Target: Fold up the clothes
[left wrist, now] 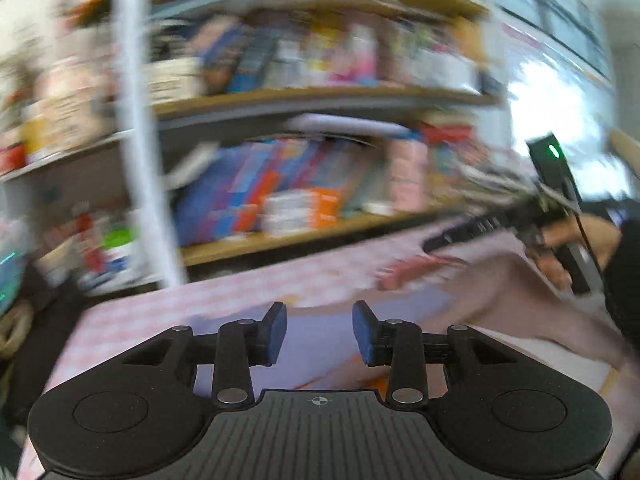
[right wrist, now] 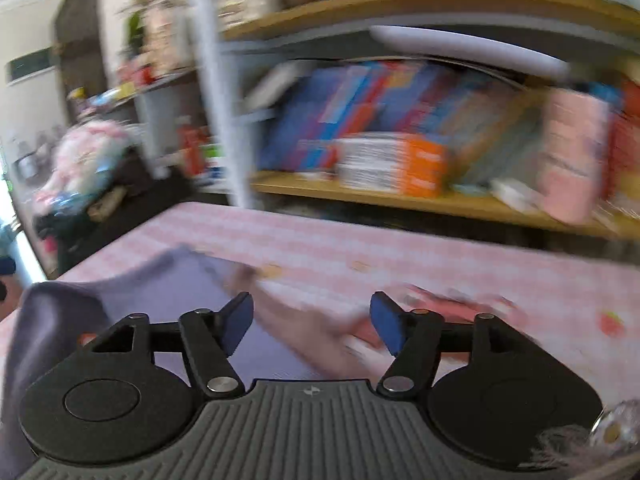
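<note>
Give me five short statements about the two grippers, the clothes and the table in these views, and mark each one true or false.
1. The left gripper has nothing between its fingers. True.
2. The right gripper is clamped on a garment. False: its fingers stand apart with nothing pinched.
3. The tablecloth is plain green. False: it is pink and white checked.
4. A lavender garment lies on the table. True.
5. The wall behind the table is bare. False: shelves packed with boxes and books stand there.

Two claws, left point(left wrist: 319, 332) and right point(right wrist: 311, 329), one lavender garment point(right wrist: 192, 280), one pink-checked table point(right wrist: 360, 240).
</note>
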A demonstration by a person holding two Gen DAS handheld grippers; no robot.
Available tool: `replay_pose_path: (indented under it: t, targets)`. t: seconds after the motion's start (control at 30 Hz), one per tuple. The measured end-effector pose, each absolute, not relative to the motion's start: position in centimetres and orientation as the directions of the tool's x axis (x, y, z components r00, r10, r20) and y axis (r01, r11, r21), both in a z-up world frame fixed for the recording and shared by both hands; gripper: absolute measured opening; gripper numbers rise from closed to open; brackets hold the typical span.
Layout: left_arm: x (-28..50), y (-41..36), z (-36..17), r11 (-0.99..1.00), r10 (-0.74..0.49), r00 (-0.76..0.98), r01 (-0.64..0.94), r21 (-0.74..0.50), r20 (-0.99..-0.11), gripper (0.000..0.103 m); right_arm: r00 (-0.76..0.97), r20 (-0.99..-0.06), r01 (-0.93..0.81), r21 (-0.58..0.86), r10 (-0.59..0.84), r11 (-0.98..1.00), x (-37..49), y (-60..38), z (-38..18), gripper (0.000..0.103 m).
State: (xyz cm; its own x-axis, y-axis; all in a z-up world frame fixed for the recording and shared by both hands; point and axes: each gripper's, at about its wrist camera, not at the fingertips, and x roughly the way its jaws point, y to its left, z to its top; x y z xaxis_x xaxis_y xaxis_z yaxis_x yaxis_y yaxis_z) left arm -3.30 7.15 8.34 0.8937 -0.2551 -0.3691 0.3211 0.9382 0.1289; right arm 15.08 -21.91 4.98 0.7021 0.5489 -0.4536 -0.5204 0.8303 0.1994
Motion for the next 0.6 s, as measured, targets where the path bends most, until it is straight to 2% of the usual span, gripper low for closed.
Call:
replay_pose_path:
  t: [0.1,0.23,0.4,0.5,0.6]
  targets:
    - [-0.8,2.0,7.5,0.88,-0.323,0.848,0.433,0.197,-0.42,0.037,0.702,-0.434,-0.473,0.308,0.564,0.826,15.0,-26.4,3.2,0.063]
    - [2.0,-3.5,6.0,0.815,-0.334,0.813,0.504,0.288,-0.478,0.037,0.637,-0.401,-0.46,0.488,0.658,0.742,15.1,-29.9,0.9,0.06]
    - [5.0,-6.8,3.5,0.799,-0.283,0.779,0.514,0.312,-0.56,0.037,0.599,-0.397,-0.459,0.541,0.695,0.705,15.2,-30.6,0.7,0.058]
    - [6.0,-7.4,2.6,0.803,-0.244,0.779,0.496,0.33,-0.578,0.039,0.609,-0.386,-0.47,0.528,0.693,0.707,14.5,-30.7,1.1,0.058]
    - [7.0,-7.8,1.7,0.804,-0.196,0.781,0.475,0.359,-0.593,0.039,0.61,-0.418,-0.458,0.508,0.674,0.729,14.4,-30.7,0.7,0.058]
